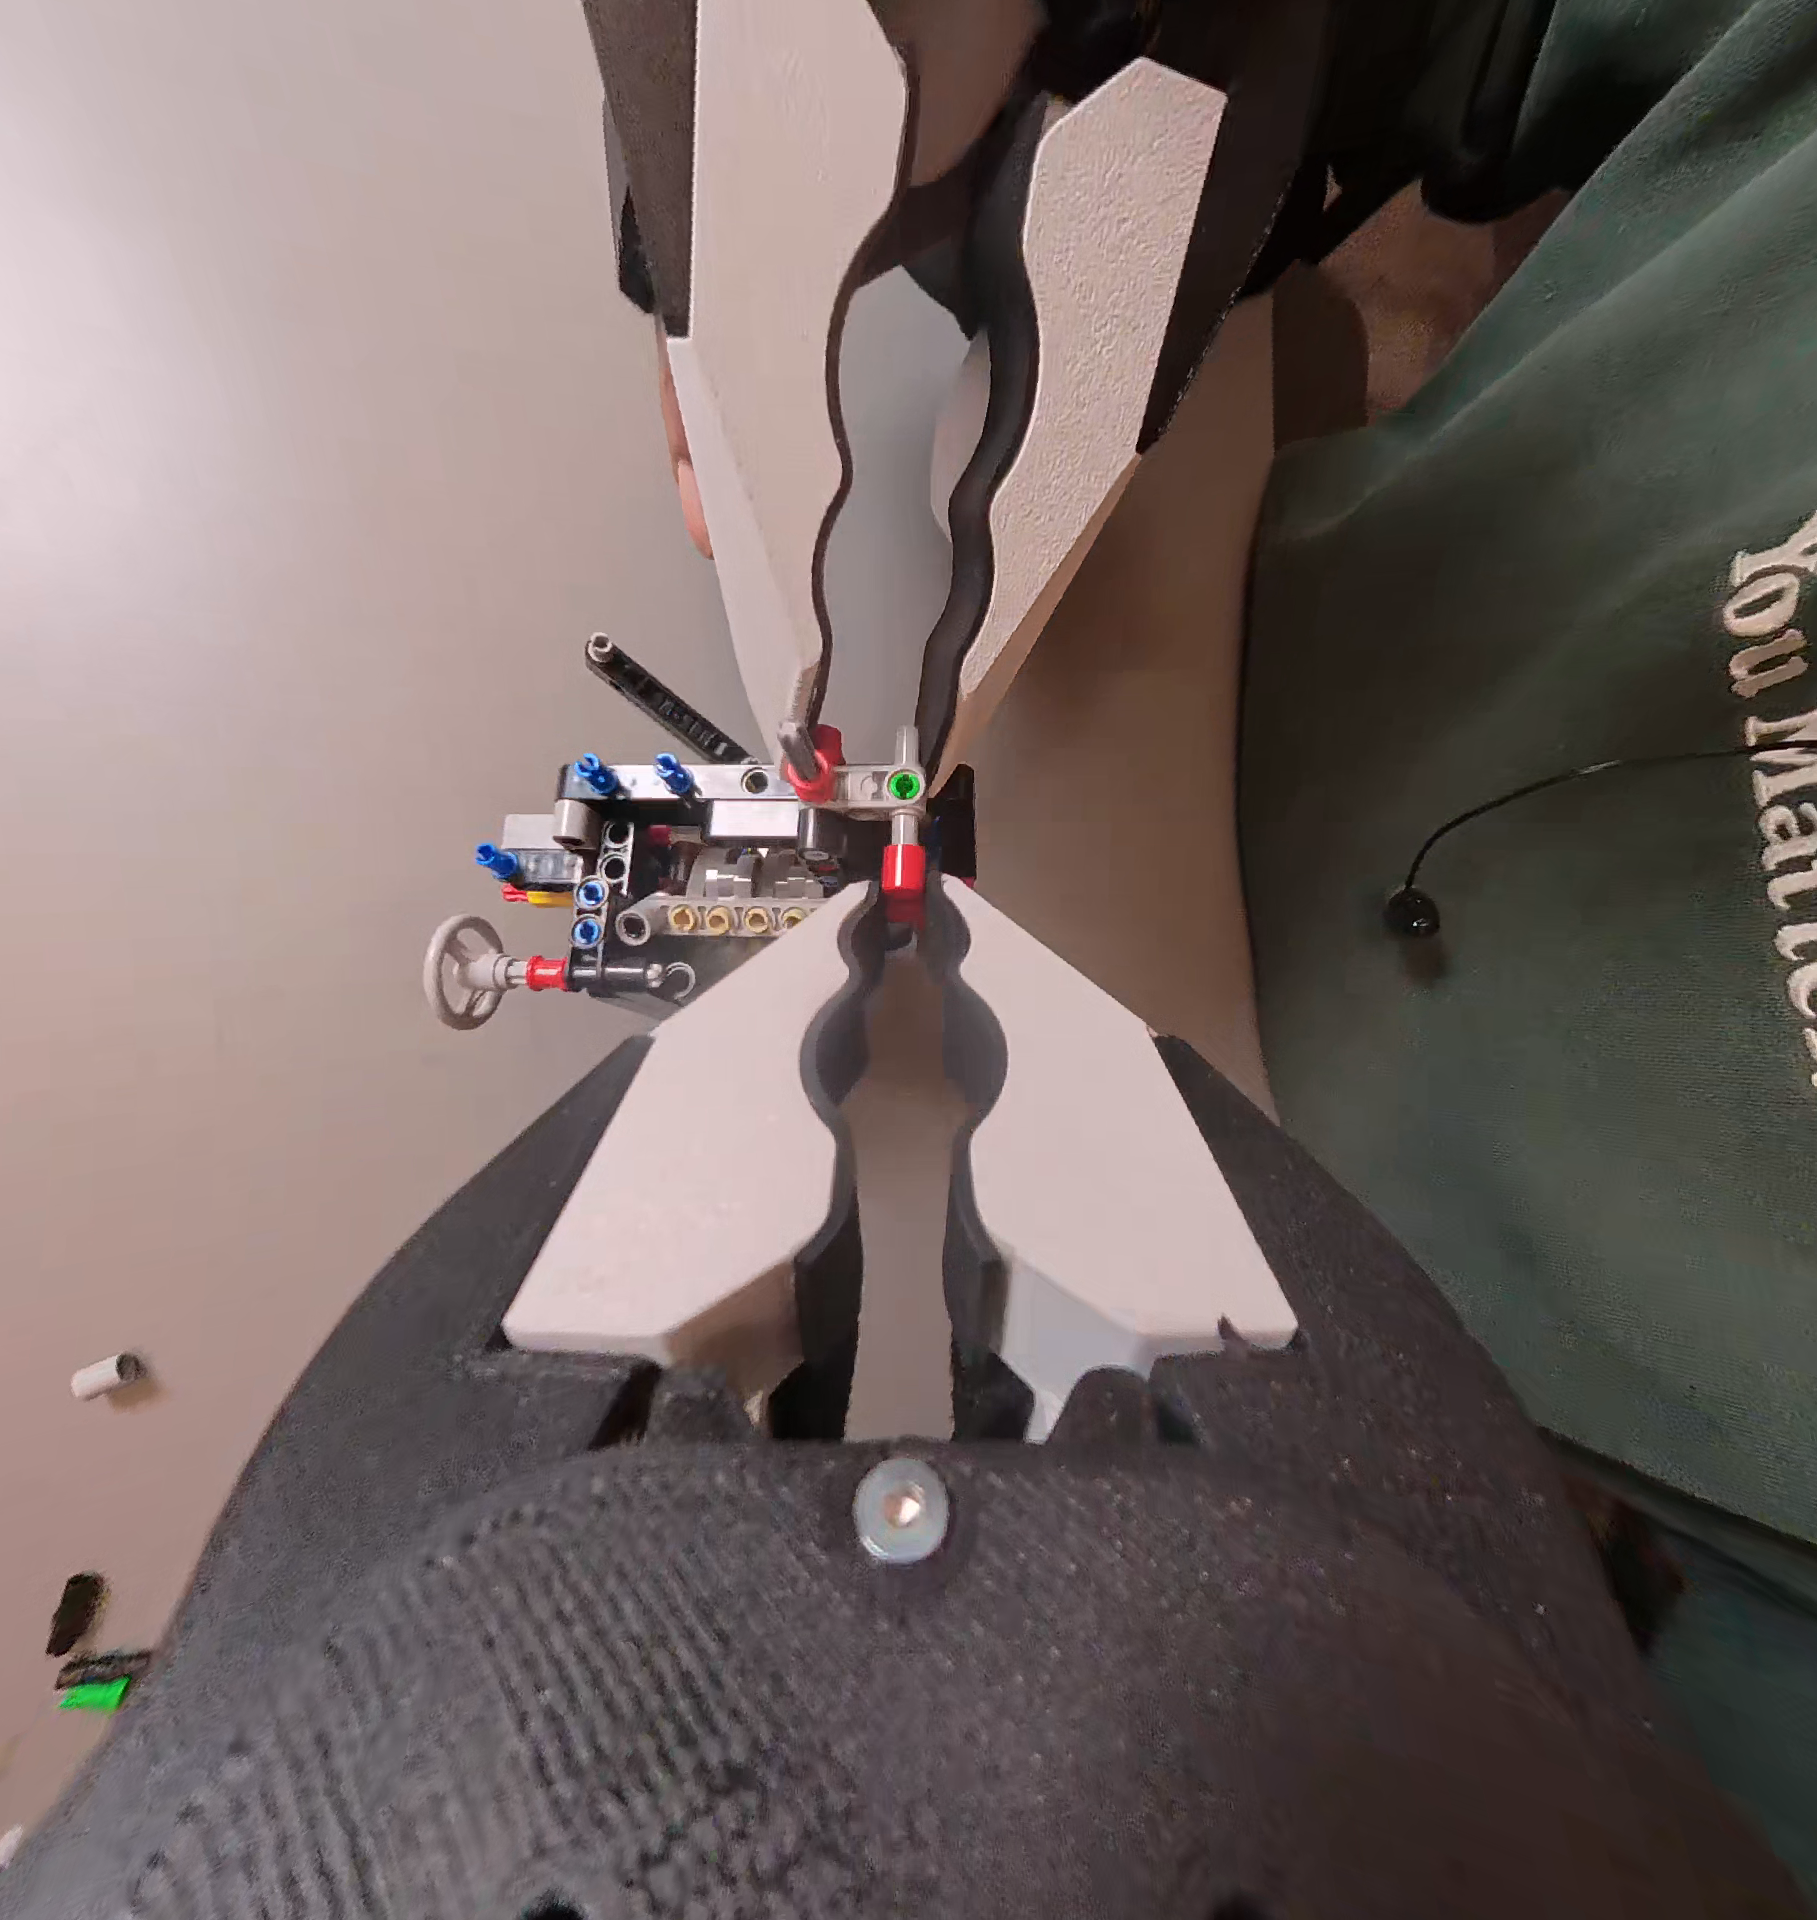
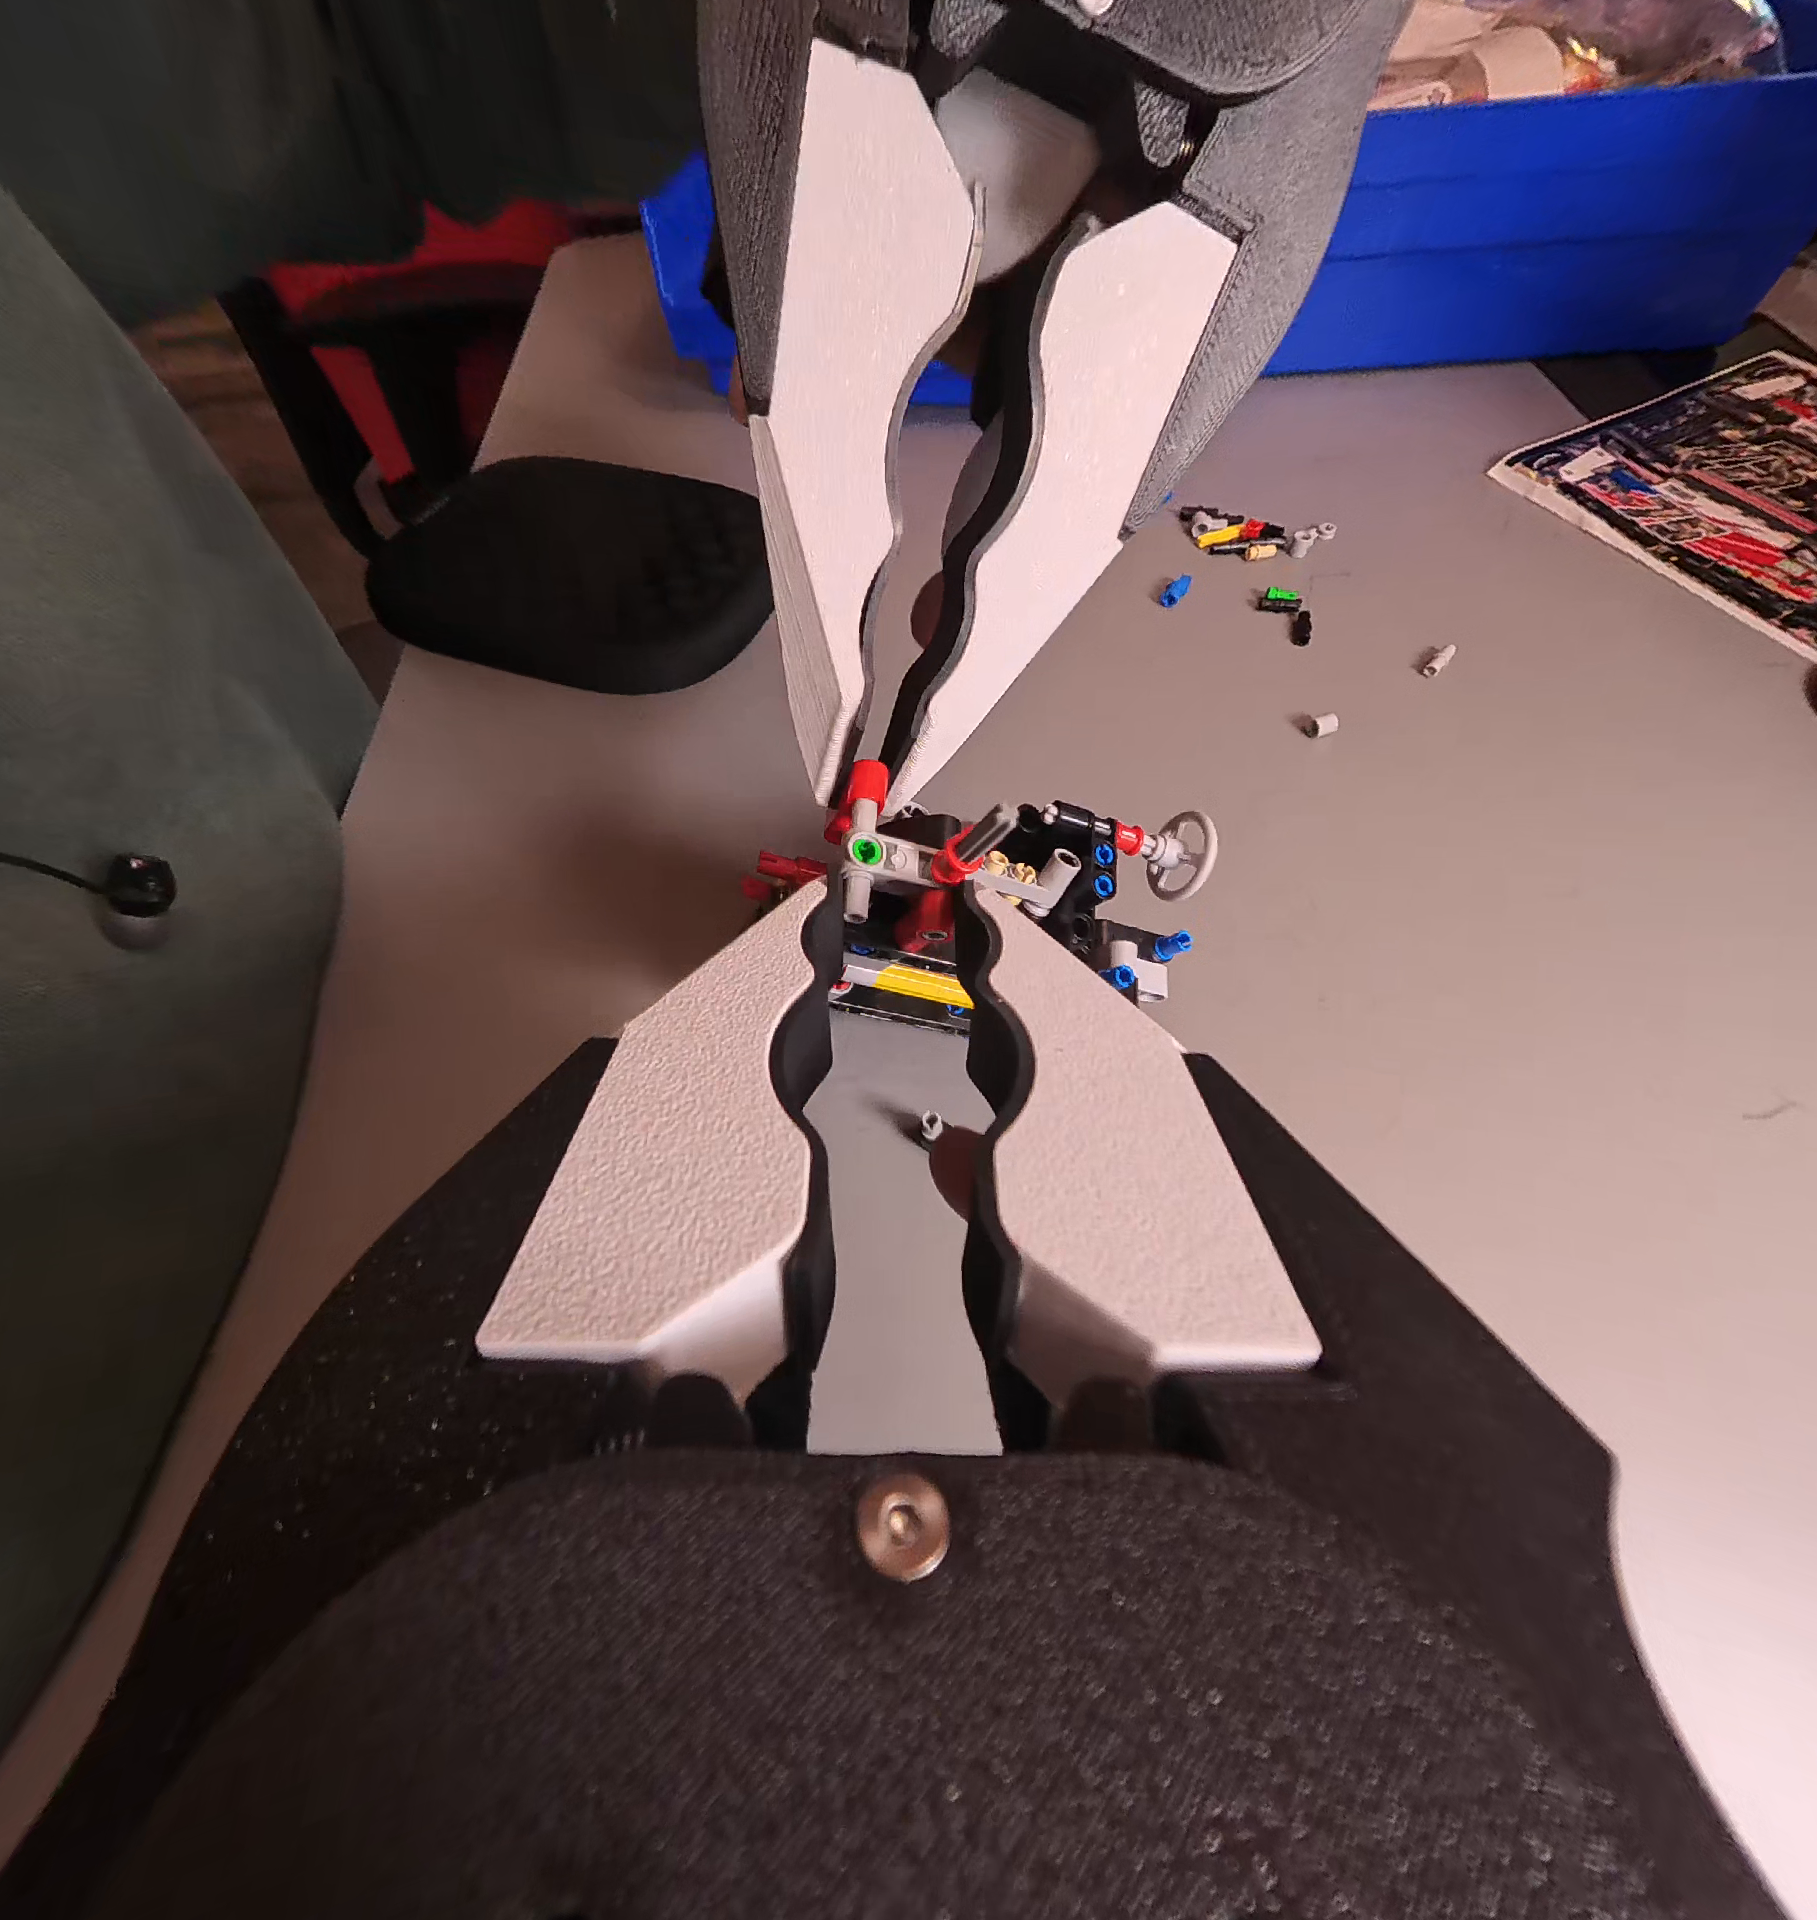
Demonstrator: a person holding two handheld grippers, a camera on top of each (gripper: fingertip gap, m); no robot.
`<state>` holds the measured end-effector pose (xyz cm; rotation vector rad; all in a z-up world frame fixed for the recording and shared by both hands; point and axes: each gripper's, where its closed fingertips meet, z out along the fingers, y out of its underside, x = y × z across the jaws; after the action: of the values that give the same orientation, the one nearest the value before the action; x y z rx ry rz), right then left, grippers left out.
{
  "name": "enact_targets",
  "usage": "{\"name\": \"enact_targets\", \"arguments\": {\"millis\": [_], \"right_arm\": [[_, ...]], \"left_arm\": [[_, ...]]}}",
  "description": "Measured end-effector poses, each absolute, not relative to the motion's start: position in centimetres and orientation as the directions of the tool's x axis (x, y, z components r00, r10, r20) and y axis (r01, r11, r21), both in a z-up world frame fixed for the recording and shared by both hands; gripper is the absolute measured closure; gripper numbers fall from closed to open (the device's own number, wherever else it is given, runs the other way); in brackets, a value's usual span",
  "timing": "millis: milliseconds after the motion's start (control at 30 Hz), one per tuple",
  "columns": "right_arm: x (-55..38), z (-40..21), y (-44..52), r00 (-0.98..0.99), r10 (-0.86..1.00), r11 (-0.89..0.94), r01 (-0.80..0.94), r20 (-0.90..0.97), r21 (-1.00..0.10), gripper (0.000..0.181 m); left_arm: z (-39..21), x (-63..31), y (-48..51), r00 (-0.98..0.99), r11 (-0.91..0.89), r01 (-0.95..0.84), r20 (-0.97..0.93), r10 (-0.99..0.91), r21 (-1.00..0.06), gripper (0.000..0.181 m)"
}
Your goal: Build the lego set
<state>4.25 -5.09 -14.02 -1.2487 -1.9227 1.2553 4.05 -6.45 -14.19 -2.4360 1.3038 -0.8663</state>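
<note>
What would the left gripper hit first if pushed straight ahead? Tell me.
The left gripper already has the red bush at its tips; straight on it would meet the grey cross-link of the lego build, then probably the right gripper.

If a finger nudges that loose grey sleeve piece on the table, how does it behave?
The grey sleeve is a short round tube lying on its side, so it probably rolls rather than slides. It looks small and hollow, likely very light, and may skitter. The table looks smooth and flat, so little would stop it.
</note>
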Motion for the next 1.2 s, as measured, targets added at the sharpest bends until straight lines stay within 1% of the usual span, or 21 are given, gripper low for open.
{"name": "enact_targets", "arguments": {"millis": [100, 200, 300, 467, 533, 600, 667, 900, 933, 1100, 1200], "right_arm": [[4.3, -13.9, -5.1, -0.428, 0.902, 0.157, 0.437, -0.052, -0.886, 0.161], [4.3, -13.9, -5.2, -0.415, 0.907, 0.138, 0.443, -0.066, -0.886, 0.162], [4.2, -13.9, -5.7, -0.426, 0.904, 0.193, 0.46, -0.025, -0.867, 0.161], [4.4, -13.9, -6.3, -0.444, 0.896, 0.214, 0.48, -0.025, -0.851, 0.161], [4.5, -13.9, -6.6, -0.457, 0.889, 0.227, 0.48, -0.02, -0.847, 0.161], [4.5, -13.9, -6.3, -0.445, 0.895, 0.205, 0.477, -0.034, -0.855, 0.161], [4.7, -13.8, -6.1, -0.442, 0.894, 0.162, 0.472, -0.073, -0.867, 0.162], [4.7, -14.5, -6.1, -0.444, 0.891, 0.15, 0.474, -0.089, -0.867, 0.162], [4.6, -14.6, -6.2, -0.447, 0.889, 0.146, 0.476, -0.096, -0.867, 0.162], [4.5, -14.5, -6.3, -0.45, 0.885, 0.123, 0.465, -0.115, -0.877, 0.162], [4.4, -14.5, -6.3, -0.45, 0.885, 0.111, 0.454, -0.119, -0.884, 0.162]], "left_arm": [[-14.2, 4.1, -6.5, 0.43, -0.561, -0.708, 0.369, -0.824, -0.429, 0.177], [-14.3, 4.3, -6.6, 0.436, -0.573, -0.708, 0.383, -0.815, -0.413, 0.177], [-14.4, 4.3, -7.1, 0.415, -0.541, -0.757, 0.37, -0.831, -0.366, 0.177], [-14.4, 4.4, -7.8, 0.391, -0.511, -0.807, 0.383, -0.837, -0.294, 0.177], [-14.3, 4.3, -8.1, 0.371, -0.486, -0.827, 0.375, -0.85, -0.282, 0.176], [-14.2, 4.3, -7.6, 0.386, -0.506, -0.803, 0.373, -0.844, -0.313, 0.176], [-14.0, 4.4, -7.4, 0.391, -0.528, -0.762, 0.385, -0.836, -0.374, 0.176], [-13.0, 4.6, -7.2, 0.394, -0.585, -0.592, 0.434, -0.81, -0.555, 0.176], [-12.9, 4.6, -7.1, 0.398, -0.591, -0.573, 0.438, -0.806, -0.567, 0.176], [-13.5, 4.0, -8.0, 0.405, -0.622, -0.561, 0.474, -0.782, -0.547, 0.176], [-13.7, 3.8, -8.2, 0.418, -0.659, -0.522, 0.511, -0.751, -0.542, 0.176]]}}
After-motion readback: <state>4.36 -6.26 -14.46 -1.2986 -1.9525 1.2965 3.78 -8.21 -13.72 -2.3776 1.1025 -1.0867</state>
